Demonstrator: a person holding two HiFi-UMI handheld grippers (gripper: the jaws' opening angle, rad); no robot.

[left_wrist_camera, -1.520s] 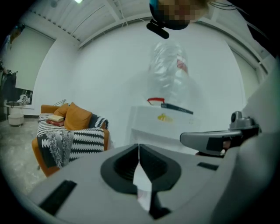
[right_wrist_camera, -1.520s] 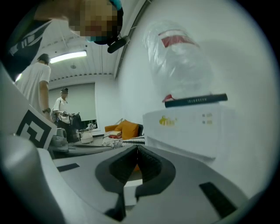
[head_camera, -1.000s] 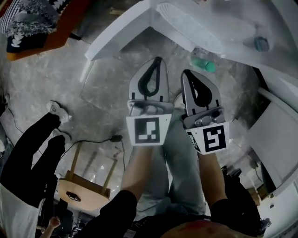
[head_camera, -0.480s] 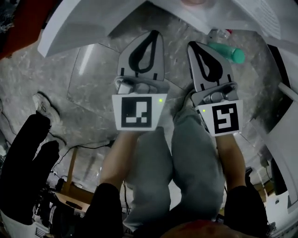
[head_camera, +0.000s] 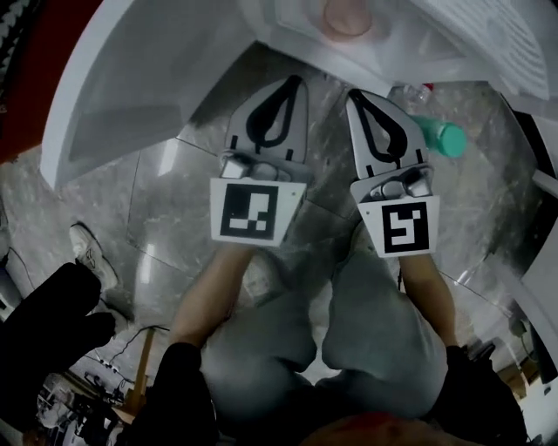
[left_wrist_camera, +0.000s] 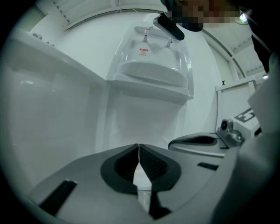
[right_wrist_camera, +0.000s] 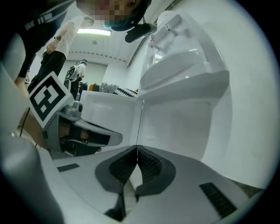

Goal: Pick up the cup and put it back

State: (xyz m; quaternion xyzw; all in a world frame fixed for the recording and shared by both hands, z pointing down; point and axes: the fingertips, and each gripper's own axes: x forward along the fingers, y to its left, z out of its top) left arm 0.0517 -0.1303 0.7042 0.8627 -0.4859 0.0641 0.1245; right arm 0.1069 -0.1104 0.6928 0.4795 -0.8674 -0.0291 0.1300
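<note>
Pale pink round cup (head_camera: 347, 16): apparently standing on the white bench (head_camera: 148, 96) near its front edge, cut off at the top of the head view. Below that edge, left tool (head_camera: 295, 83) and right tool (head_camera: 356, 94), both closed on nothing. Open one tool before lifting it level with the cup; close on the wall, not the rim. Cup and green plastic bottle (head_camera: 440, 137) seen only from the head; in the gripper views, only white bench panels.

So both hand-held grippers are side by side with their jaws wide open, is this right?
Not the jaws. The left hand-held gripper and the right hand-held gripper are side by side, but both have their jaws shut on nothing, as the two gripper views show.
</note>
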